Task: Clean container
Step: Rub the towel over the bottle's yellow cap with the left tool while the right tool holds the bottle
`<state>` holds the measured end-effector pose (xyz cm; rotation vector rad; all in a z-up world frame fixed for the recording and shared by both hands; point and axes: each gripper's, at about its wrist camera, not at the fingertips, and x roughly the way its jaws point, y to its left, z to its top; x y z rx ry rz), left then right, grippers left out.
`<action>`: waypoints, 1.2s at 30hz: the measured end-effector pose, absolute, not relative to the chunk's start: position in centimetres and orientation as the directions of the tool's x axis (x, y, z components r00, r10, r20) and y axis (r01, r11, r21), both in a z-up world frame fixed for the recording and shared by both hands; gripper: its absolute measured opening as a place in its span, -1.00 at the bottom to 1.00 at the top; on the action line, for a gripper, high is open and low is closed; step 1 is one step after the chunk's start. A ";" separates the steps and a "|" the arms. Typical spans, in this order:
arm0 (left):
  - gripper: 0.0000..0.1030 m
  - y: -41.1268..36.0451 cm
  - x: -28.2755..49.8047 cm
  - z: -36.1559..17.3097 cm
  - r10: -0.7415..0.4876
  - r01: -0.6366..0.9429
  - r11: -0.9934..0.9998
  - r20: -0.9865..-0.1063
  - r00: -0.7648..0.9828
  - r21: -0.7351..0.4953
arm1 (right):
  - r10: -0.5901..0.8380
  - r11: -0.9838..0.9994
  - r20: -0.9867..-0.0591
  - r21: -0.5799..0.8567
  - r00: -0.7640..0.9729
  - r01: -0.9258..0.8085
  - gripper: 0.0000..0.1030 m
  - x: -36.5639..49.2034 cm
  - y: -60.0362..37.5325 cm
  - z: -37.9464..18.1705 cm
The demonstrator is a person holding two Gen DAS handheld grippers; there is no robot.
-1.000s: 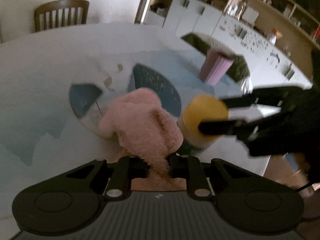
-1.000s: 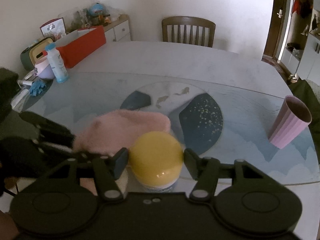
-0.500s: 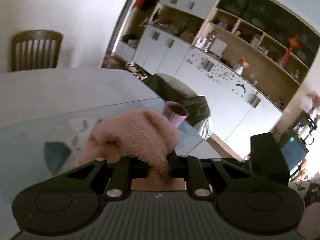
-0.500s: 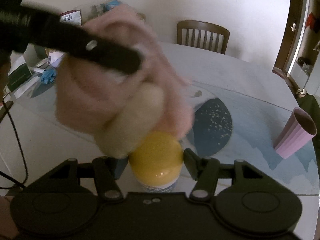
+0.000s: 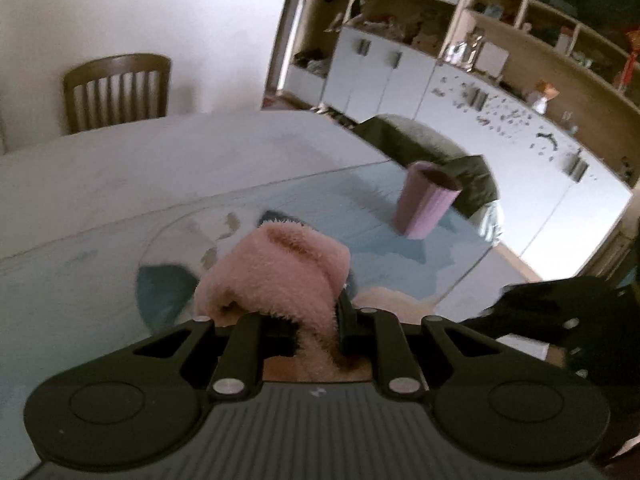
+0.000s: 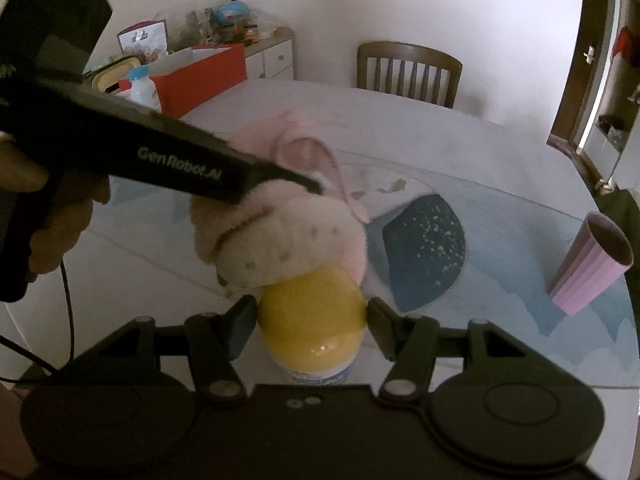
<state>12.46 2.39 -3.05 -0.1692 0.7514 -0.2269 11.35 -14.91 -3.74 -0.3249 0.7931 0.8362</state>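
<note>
My left hand-held gripper (image 5: 318, 334) is clamped tight on a fluffy pink cloth (image 5: 280, 276), a wad of it pinched between the two fingers and the rest bunched out in front. In the right wrist view that bundle sits on the far upper side of the container (image 6: 312, 316), a small jar with a rounded yellow lid and a pale printed body, standing upright on the bench (image 6: 400, 120) near its front edge.

My right hand-held gripper (image 6: 312, 316) has a pad against each flank of the yellow lid. I read that as a holding grip, though the contact itself is partly hidden by the lid's curve, so I would not swear how firmly it bites.

The cloth is soft and limp and will fold around whatever I press it on; it gives no push of its own, so the wiping force must come from my fingers behind the wad. The jar looks light and its domed lid glossy, so it is likely to slip or twist under sideways rubbing. I judge the better hold is lower, on the straighter wall below the dome, leaving the top free for the cloth.

A ribbed pink cup (image 6: 588, 264) stands well apart to the right, out of the way.
</note>
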 end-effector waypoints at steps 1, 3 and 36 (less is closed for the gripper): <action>-0.69 2.6 12.4 -3.5 -0.254 0.133 0.964 -0.664 0.704 -0.229 | 0.537 0.645 -0.736 0.044 0.412 -0.763 0.16 11.4 -15.0 -3.8; -0.69 3.2 12.4 -4.5 -0.234 0.107 0.969 -0.684 0.691 -0.223 | 0.538 0.647 -0.736 0.046 0.412 -0.761 0.16 11.4 -15.2 -3.8; 0.61 5.0 14.8 -7.6 -0.201 0.200 0.973 -0.843 0.500 -0.113 | 0.544 0.635 -0.741 0.058 0.393 -0.770 0.16 11.7 -15.6 -3.8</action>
